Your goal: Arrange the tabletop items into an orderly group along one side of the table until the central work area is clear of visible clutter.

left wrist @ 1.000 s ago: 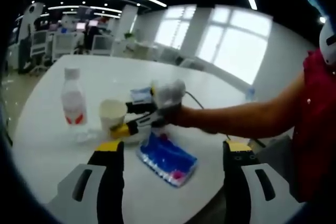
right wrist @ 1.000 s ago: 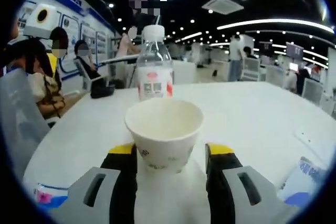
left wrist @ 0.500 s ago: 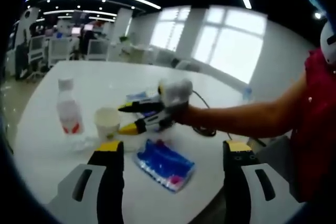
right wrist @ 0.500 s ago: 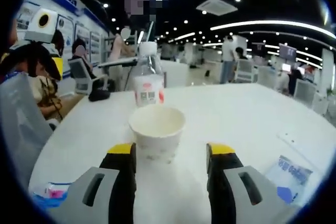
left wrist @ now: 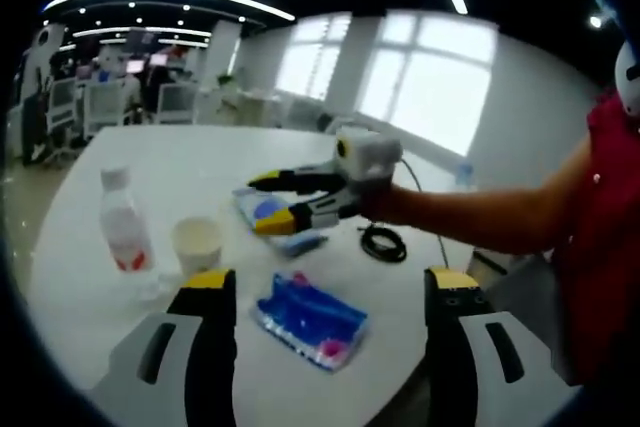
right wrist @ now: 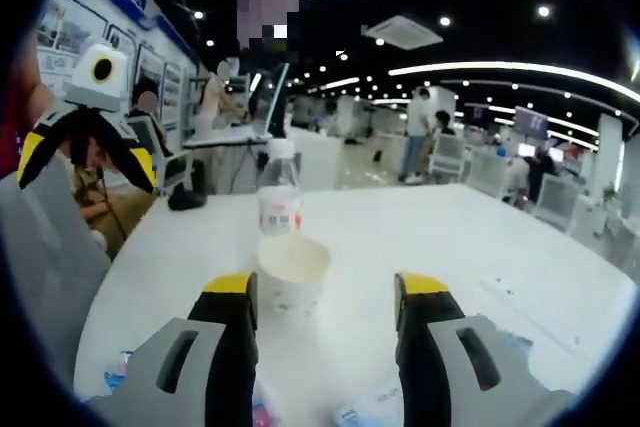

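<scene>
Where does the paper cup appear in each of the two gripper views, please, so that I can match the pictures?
Left gripper view: the cup stands left of centre on the white table, just above the left jaw's yellow tip.
Right gripper view: the cup stands near the centre, beyond the open jaws, nearer the left one.
Shared landmark: the bottle with the red label, next to the cup in both.

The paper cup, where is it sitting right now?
In the left gripper view the paper cup stands on the white table, just right of the water bottle. In the right gripper view it stands ahead of the open jaws, bottle right behind.
</scene>
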`<state>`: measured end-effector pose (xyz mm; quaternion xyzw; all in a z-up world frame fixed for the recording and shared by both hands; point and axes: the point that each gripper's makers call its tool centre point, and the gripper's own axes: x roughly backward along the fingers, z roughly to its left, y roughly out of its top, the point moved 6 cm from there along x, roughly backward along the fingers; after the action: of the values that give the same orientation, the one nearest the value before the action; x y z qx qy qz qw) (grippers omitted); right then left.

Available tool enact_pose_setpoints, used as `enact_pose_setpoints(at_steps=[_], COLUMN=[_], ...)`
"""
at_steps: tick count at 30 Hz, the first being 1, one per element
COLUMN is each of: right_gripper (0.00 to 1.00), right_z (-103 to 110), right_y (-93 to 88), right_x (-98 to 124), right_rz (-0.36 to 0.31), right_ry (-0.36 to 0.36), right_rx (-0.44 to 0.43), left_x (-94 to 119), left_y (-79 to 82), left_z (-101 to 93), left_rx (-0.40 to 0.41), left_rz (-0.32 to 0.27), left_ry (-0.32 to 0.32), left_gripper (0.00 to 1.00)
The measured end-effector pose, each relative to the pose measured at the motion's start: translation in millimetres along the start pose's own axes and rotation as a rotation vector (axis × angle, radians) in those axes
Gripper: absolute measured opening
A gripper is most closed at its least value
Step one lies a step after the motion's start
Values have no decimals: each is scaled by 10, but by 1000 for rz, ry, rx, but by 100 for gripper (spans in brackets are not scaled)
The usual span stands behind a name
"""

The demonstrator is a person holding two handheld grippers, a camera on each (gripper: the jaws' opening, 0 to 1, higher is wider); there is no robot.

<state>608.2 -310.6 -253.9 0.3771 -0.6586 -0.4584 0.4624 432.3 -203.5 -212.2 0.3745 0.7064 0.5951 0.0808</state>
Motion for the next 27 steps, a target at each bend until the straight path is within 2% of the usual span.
enact_pose_setpoints(at_steps=[8,16,27], right_gripper=[54,54,53], right_z=[88,163,307], right_y=[76,-76,-109], right_x=[433,889,1336], right_rz=[-12,62,91], right_ry=[-55,-131,-226], right_rx=[3,8,8], left_x=[-71,-158,-432], left_y=[52,81,443], left_z=[-12,-81,-174], left_rx=[-40,-74,-182], left_rz=[14,33,34], left_ry=[-40,-90,-166], left_gripper=[73,72,73])
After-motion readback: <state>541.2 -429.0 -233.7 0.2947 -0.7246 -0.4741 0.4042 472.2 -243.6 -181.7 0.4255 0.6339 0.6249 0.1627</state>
